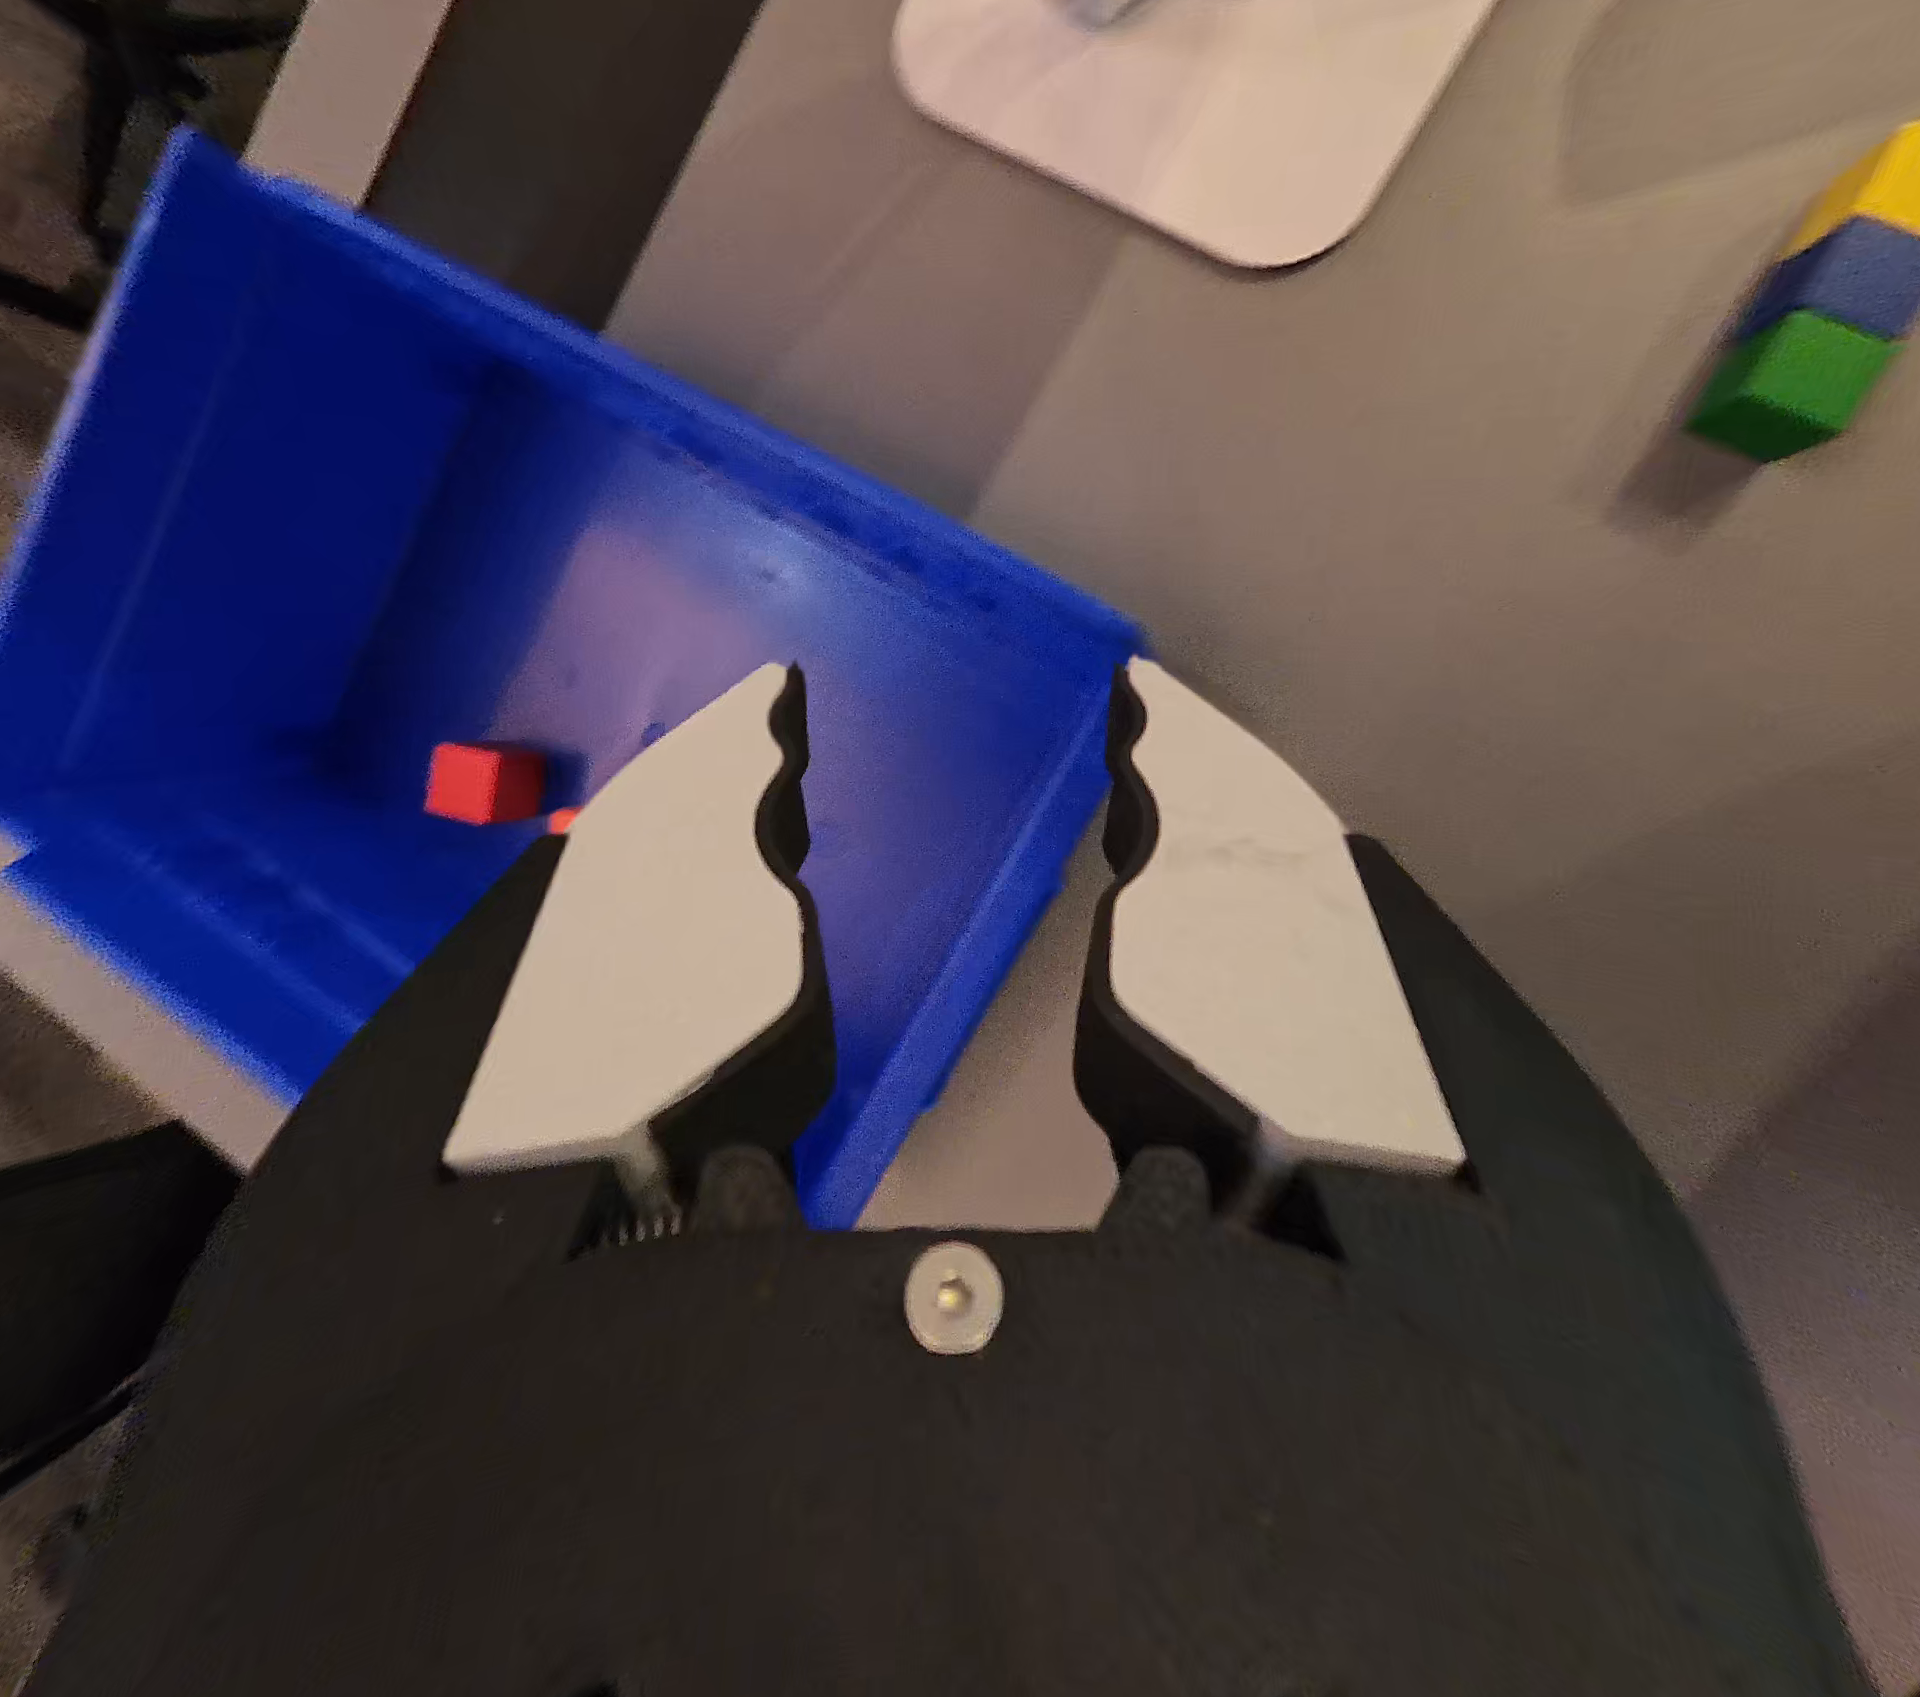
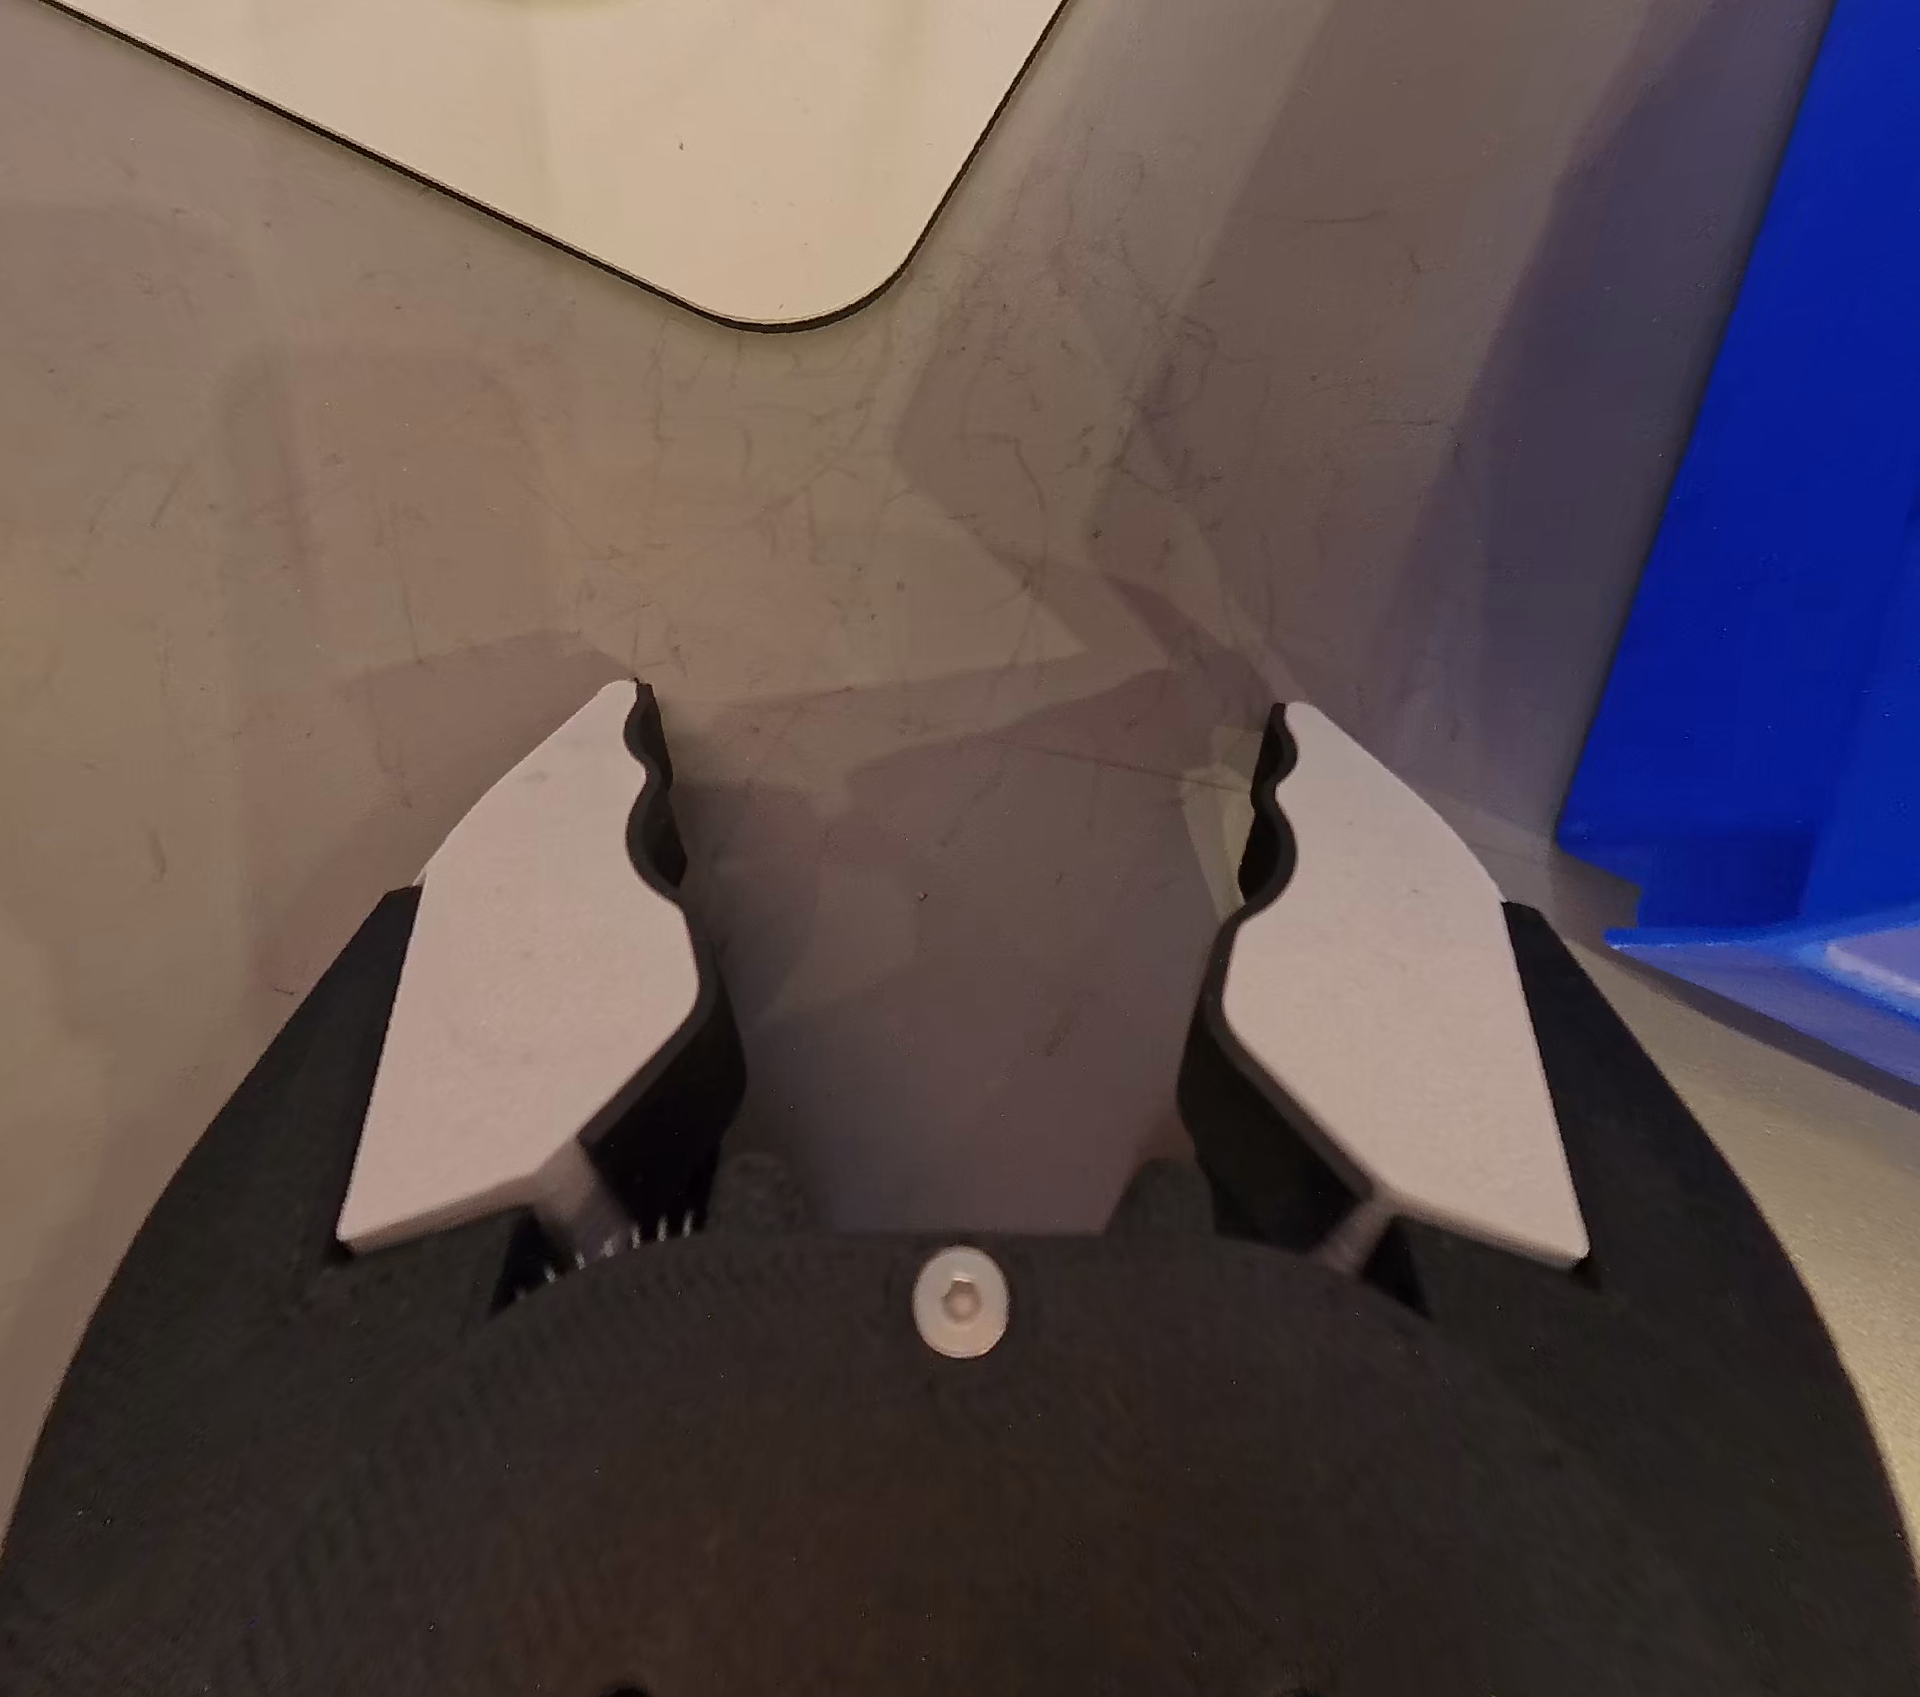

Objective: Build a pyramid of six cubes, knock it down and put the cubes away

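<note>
Left gripper (image 1: pixel 956 671) fingers apart, empty, over blue bin (image 1: pixel 312 504); red cube (image 1: pixel 483 780) inside, left of fingers. Green cube (image 1: pixel 1787 385), blue cube (image 1: pixel 1839 286) and yellow cube (image 1: pixel 1870 193) far right on bench (image 1: pixel 1351 608). Right gripper (image 2: pixel 961 697) fingers apart, empty. Judgement: swing right, straddle green cube squarely.

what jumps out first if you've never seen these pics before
The bright blue bin fills the left of the left wrist view, a small red cube on its floor. At that view's right edge, green, blue and yellow cubes cluster on the grey table. Both grippers are open and empty.
</note>
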Available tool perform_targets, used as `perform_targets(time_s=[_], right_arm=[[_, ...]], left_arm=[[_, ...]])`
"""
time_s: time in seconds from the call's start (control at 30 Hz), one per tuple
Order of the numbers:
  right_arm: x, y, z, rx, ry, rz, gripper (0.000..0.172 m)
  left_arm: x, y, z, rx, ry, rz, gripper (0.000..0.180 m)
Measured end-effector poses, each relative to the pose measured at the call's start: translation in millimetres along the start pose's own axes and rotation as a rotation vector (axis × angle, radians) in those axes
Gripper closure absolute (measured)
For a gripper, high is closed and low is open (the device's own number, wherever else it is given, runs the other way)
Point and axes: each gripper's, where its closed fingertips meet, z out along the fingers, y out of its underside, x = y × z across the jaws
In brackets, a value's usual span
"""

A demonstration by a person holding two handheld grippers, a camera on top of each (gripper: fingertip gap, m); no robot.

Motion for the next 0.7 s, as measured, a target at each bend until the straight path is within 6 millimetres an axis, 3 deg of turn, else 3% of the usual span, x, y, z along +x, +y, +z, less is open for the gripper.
perform_targets(time_s=[0.23, 0.4, 0.5, 0.7], right_arm=[[0, 0, 0, 0.000, 0.001, 0.000, 0.064], [1, 0, 0, 0.001, 0.004, 0.002, 0.065], [1, 0, 0, 0.001, 0.005, 0.002, 0.065], [1, 0, -1, 0.001, 0.007, 0.004, 0.065]], left_arm=[[-84, 21, 1, -0.063, -0.120, -0.075, 0.123], [-136, 48, 16, -0.175, -0.154, -0.092, 0.119], [-153, 62, 30, -0.239, -0.137, -0.116, 0.119], [-166, 86, 73, -0.413, -0.090, -0.005, 0.130]])
